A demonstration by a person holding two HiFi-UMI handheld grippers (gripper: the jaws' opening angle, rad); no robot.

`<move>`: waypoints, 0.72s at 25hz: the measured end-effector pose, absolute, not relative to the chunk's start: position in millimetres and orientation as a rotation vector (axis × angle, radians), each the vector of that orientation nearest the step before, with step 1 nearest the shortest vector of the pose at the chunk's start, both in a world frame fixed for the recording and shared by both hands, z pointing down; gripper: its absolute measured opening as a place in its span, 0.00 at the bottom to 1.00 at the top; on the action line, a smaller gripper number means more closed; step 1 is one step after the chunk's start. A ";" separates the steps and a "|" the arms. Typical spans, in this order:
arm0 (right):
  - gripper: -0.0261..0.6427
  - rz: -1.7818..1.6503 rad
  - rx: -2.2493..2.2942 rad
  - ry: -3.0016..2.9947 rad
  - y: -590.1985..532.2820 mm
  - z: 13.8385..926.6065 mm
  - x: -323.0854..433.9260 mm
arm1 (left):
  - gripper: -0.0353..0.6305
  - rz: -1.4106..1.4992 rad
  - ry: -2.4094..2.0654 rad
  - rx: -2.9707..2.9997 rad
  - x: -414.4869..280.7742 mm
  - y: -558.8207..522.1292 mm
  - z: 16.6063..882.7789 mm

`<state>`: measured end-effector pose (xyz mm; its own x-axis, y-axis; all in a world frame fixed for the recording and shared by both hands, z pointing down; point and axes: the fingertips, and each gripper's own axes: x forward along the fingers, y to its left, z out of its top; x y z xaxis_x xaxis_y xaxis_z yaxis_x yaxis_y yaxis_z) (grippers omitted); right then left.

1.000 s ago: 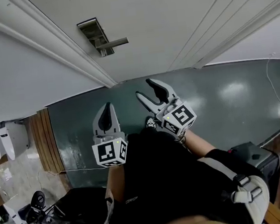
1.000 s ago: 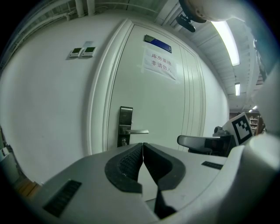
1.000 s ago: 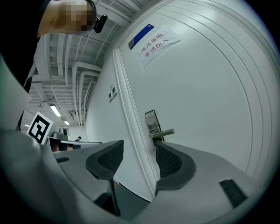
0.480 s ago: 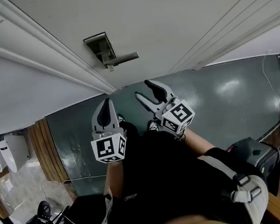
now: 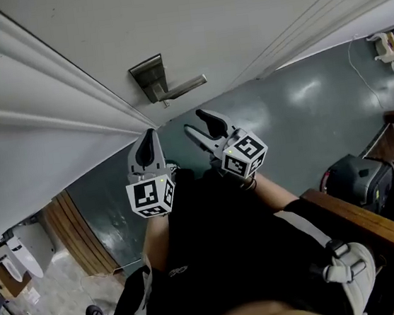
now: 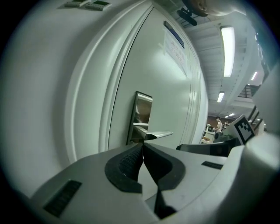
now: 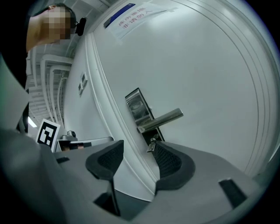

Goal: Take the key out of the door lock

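On the white door (image 5: 237,20) sits a steel lock plate (image 5: 149,78) with a lever handle (image 5: 185,87). In the right gripper view a small key (image 7: 152,145) hangs in the lock below the handle (image 7: 162,120). It shows just past the tip of my right gripper's (image 7: 138,153) right-hand pad, still apart from it. That gripper (image 5: 196,122) is open with nothing between its jaws. My left gripper (image 5: 148,136) is shut and empty, held left of the handle and short of the door. In the left gripper view its closed tips (image 6: 142,146) point at the handle (image 6: 157,135).
The white door frame (image 5: 68,90) runs left of the lock. A paper notice (image 7: 131,15) hangs higher on the door. Dark green floor (image 5: 299,119) lies below. A wooden rail (image 5: 377,227) and a black case (image 5: 352,177) are at the right.
The lock and handle have drawn nearer to both grippers in the head view. The right gripper stays open and the left shut.
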<state>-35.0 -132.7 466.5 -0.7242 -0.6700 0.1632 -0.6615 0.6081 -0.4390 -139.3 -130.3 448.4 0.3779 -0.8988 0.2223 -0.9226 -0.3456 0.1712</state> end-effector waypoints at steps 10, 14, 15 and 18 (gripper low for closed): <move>0.38 -0.868 -1.273 2.699 -147.8 490.1 -69.4 | 0.09 0.179 -1.477 2.398 -164.0 -151.4 480.0; 0.38 -0.956 -1.269 2.659 -161.3 504.5 -72.8 | 0.09 0.215 -1.485 2.378 -168.4 -160.5 489.8; 0.39 -0.993 -1.262 2.633 -165.0 507.9 -71.6 | 0.09 0.220 -1.490 2.370 -168.7 -161.9 491.3; 0.38 -1.097 -1.243 2.548 -177.4 517.4 -66.7 | 0.09 0.231 -1.507 2.345 -167.9 -163.7 496.0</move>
<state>-66.7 -177.4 517.4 -0.6613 -0.7203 0.2096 -0.6473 0.4068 -0.6446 -167.9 -163.7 496.0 0.4232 -0.8490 0.3164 -0.9048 -0.3777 0.1968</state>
